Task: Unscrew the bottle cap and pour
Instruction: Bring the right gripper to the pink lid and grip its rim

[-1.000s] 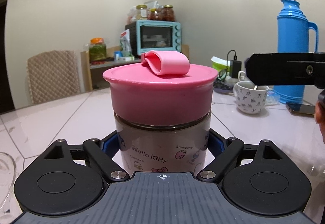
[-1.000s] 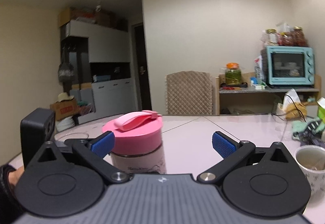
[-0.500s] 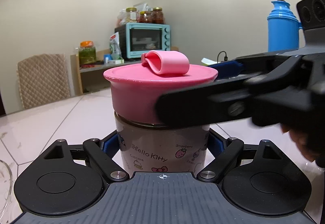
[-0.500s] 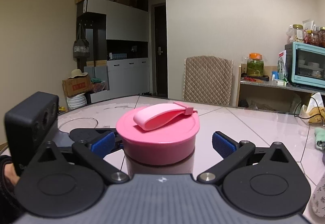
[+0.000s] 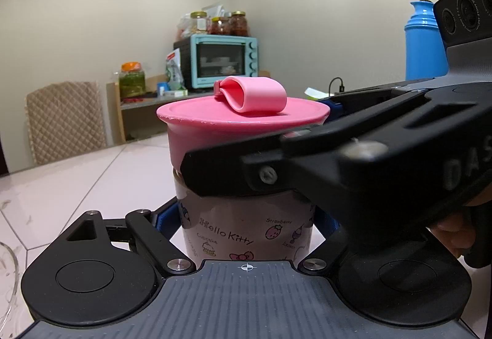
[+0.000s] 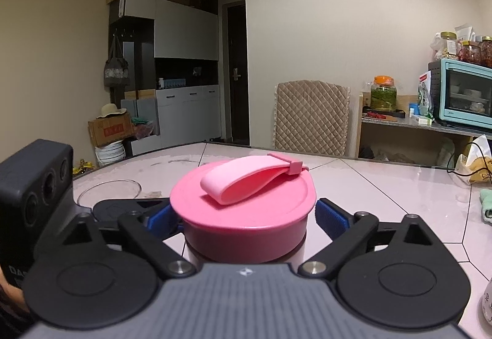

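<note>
The bottle [image 5: 246, 231] stands upright on the counter [image 5: 77, 185], a pale cup-shaped body printed with small cartoon pictures and lettering, topped by a wide pink cap [image 5: 240, 124] with a soft pink loop strap [image 5: 255, 94] lying folded across its flat top. The left hand-held gripper [image 5: 246, 222] is closed on the lower body of the bottle, its blue pads [image 5: 166, 216] pressed against either side just under the printed band. The right hand-held gripper [image 6: 246, 216] reaches in from the side at cap height; its jaws have just been closing, and in the right wrist view its blue pads [image 6: 330, 217] now sit against opposite sides of the pink cap [image 6: 246, 216], gripping it, with the strap [image 6: 252, 179] lying diagonally on top. In the left wrist view the black arm of that gripper [image 5: 338, 154] crosses in front of the lower edge of the cap, and part of a person's hand [image 5: 452, 234] shows behind it at the right edge. A clear glass bowl [image 6: 109, 191] sits on the counter beyond the left gripper's body. Farther back are a quilted chair back [image 6: 310, 117], a turquoise toaster oven [image 5: 221, 61] on a shelf with jars on top, and a blue thermos [image 5: 426, 41] at the right.
</note>
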A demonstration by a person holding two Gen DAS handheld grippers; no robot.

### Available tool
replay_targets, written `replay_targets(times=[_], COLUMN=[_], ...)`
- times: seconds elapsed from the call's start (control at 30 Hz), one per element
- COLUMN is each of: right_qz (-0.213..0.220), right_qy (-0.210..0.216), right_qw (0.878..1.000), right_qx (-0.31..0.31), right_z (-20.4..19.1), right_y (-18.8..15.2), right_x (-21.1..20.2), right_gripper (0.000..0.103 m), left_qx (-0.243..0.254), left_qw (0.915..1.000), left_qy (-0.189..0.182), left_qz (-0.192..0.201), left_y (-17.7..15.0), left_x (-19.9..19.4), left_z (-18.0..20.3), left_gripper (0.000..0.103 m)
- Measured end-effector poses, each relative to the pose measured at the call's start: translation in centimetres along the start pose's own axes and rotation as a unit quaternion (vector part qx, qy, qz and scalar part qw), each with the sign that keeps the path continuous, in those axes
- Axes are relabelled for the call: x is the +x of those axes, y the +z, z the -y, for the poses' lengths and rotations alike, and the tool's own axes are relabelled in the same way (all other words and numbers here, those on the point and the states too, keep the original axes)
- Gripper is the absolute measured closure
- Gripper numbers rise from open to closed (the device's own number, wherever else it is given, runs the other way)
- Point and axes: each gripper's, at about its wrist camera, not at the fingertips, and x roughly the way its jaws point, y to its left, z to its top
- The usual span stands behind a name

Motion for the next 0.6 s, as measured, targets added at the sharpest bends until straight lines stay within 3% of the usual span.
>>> replay_targets(times=[0.27, 0.43, 0.6], right_qz=[-0.003, -0.008, -0.001], right_qy=[0.036, 0.11, 0.207], right_qw=[0.999, 0.993, 0.975], right_qx=[-0.018, -0.04, -0.077], right_z=[1.3, 3.8, 6.7], right_y=[0.2, 0.6, 0.9], right_x=[0.1, 0.5, 1.4], right_gripper=[0.018, 0.018, 0.018], left_qx=[0.0, -0.002, -0.002], left_qw=[1.0, 1.0, 1.0], left_qy=[-0.001, -0.001, -0.001], left_qz=[-0.005, -0.008, -0.007], left_y=[0.0, 0.0, 0.0], left_x=[0.0, 0.1, 0.1], left_z=[0.2, 0.2, 0.2], left_gripper=[0.013, 0.013, 0.013])
